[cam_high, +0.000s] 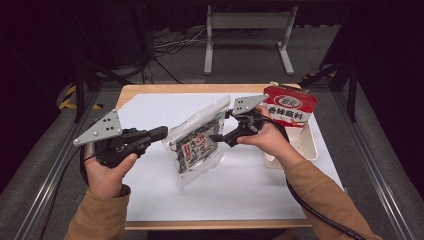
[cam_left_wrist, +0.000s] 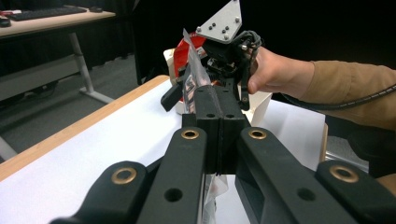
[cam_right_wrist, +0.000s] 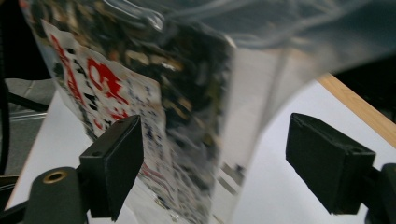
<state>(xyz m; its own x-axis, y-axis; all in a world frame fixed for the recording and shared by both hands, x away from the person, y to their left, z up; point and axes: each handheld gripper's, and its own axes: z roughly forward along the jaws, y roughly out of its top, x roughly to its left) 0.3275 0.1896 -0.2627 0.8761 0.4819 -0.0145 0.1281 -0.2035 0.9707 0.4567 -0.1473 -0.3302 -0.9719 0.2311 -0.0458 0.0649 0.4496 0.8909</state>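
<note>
Gripping the left edge of a clear plastic bag (cam_high: 197, 145), the left gripper (cam_high: 162, 133) sits at the middle left of the high view with its jaws pressed together on the film, while the right gripper (cam_high: 220, 137) reaches in from the right of centre toward the bag's other side, its jaws spread. That bag is held up off the white table (cam_high: 250, 190) near the centre of the frame, a printed dark packet showing inside it, and a red box (cam_high: 290, 106) stands in a cream tray (cam_high: 312, 145) at the upper right. From the left gripper view, the left gripper's two black jaws meet flush in the middle of the frame with the bag's thin edge pinched between them, and the right gripper (cam_left_wrist: 175, 95) and its hand (cam_left_wrist: 275, 72) show beyond, at the upper centre. Seen in the right gripper view, its jaws stand wide at the lower left and lower right, the bag (cam_right_wrist: 187, 93) hanging between them and touching neither pad. Judging by its crumpled, glossy film, the bag is light, limp and slippery, so the flat side edge or the sealed top strip looks the surest place to pinch, away from the bulge of the packet.
</note>
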